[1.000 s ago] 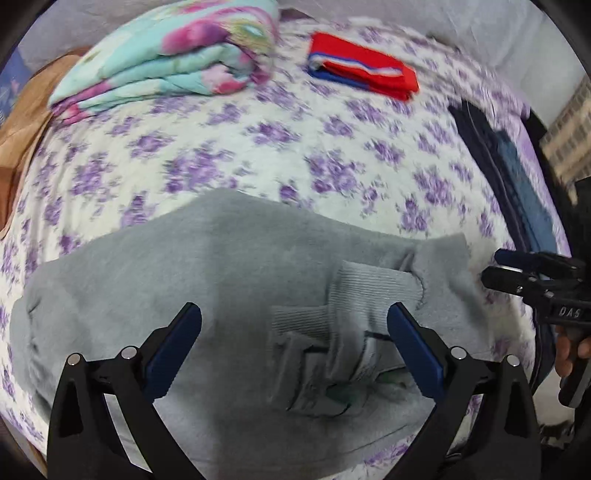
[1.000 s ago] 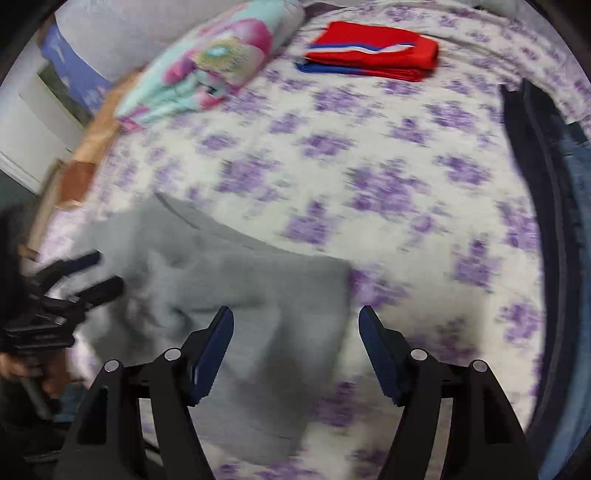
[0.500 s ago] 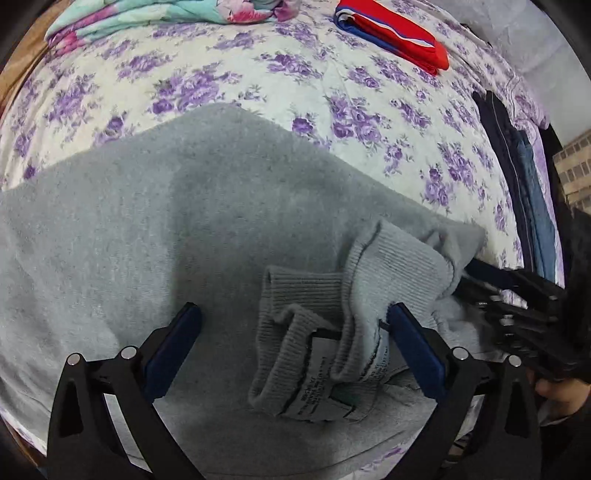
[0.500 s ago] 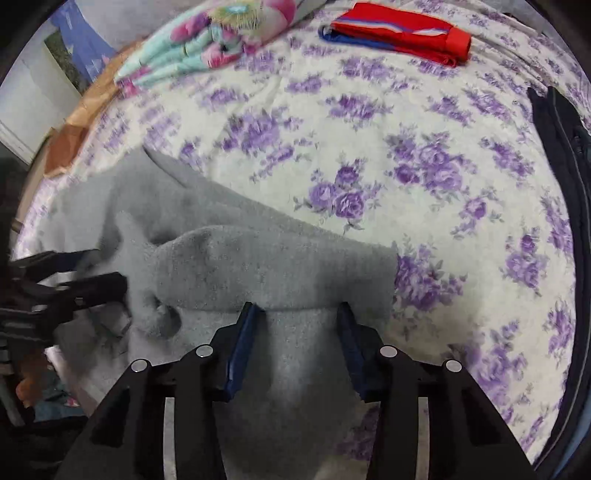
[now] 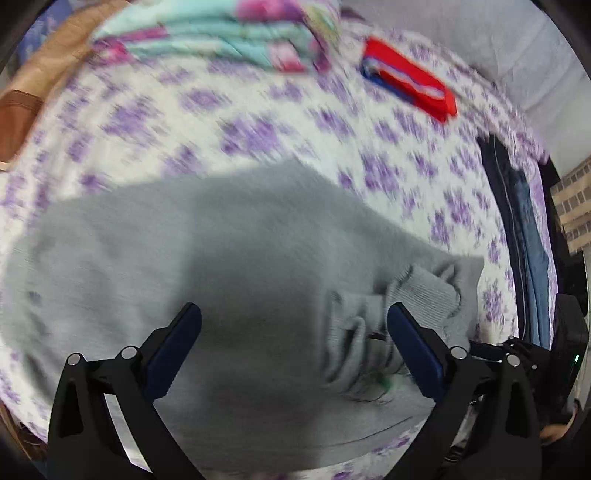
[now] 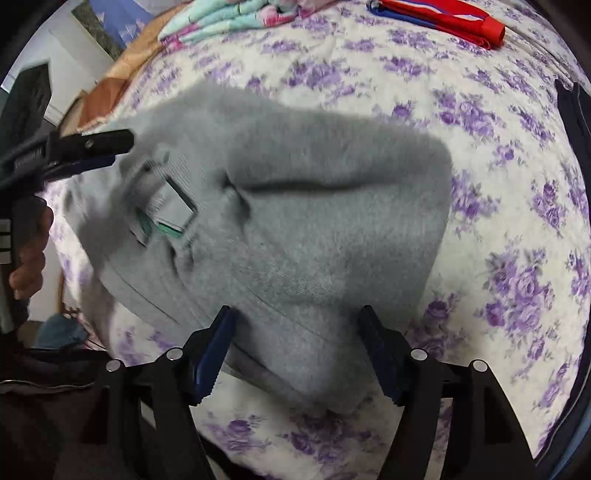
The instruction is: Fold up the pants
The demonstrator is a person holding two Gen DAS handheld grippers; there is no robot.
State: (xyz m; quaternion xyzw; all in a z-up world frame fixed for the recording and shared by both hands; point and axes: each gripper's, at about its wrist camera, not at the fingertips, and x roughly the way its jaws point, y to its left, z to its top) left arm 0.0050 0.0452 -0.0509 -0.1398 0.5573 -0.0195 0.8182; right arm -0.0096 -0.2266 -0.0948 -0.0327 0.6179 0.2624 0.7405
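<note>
The grey sweatpants are lying folded on the bed's floral sheet, near its front edge, with the ribbed waistband and a white care label turned up toward the left side of the fold. One straight fold line is running across the upper layer in the right wrist view, and a corner of the fabric is drooping toward the bed's edge.

The right tool is hovering over that front corner with its blue pads spread apart; its jaws have just been opening, cloth is sitting between them, and neither pad is pressing on it. The left tool is hanging above the waistband end, pads wide and released, gripping nothing; the view from it is blurred. A person's hand is wrapping the left tool's handle at the picture's left edge.

Farther back on the sheet a folded red and blue garment is lying, well apart from the sweatpants, and a folded turquoise and pink floral quilt is sitting beside it. Dark clothes are lying along the bed's right side.
</note>
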